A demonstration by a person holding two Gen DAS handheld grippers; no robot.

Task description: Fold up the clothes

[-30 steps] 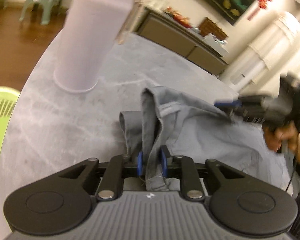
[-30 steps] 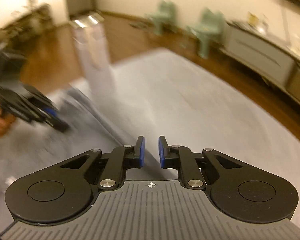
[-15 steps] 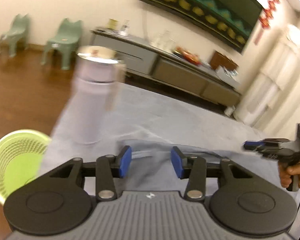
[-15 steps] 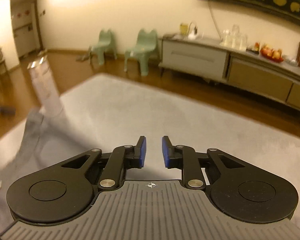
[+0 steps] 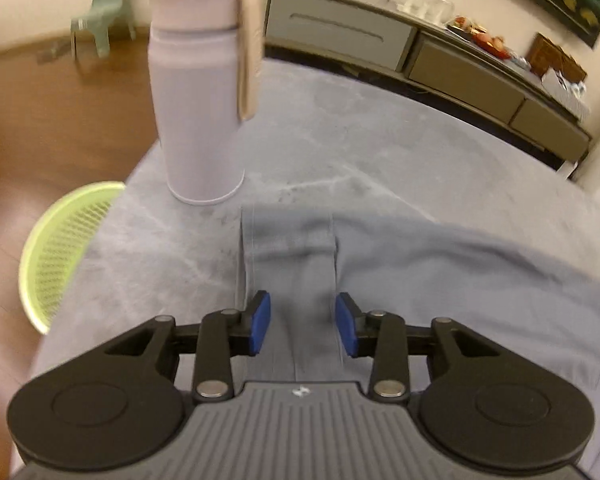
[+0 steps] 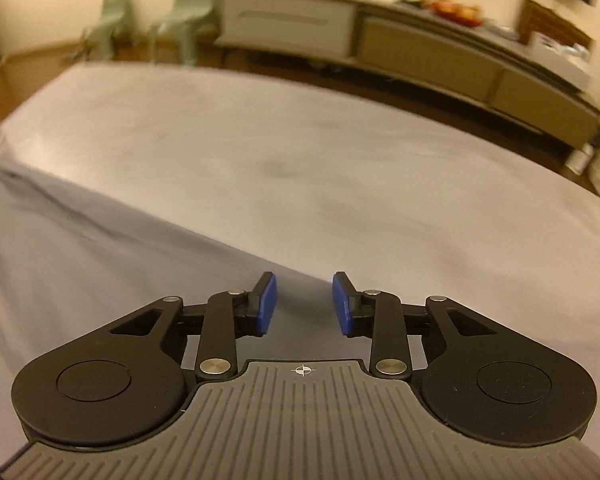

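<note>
Released since before, left claw (image 5: 303, 328) closing and right claw (image 6: 305, 305) opening above garment (image 5: 440, 280), gripping nothing.

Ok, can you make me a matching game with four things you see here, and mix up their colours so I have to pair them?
Things:
1. basket
2. tall bottle
3. shirt
4. pads on the left hand-held gripper

Colours:
A. blue
B. pale lilac
C. lime green
D. grey-blue

Pairs: 1-C, 2-B, 3-D, 4-A.
</note>
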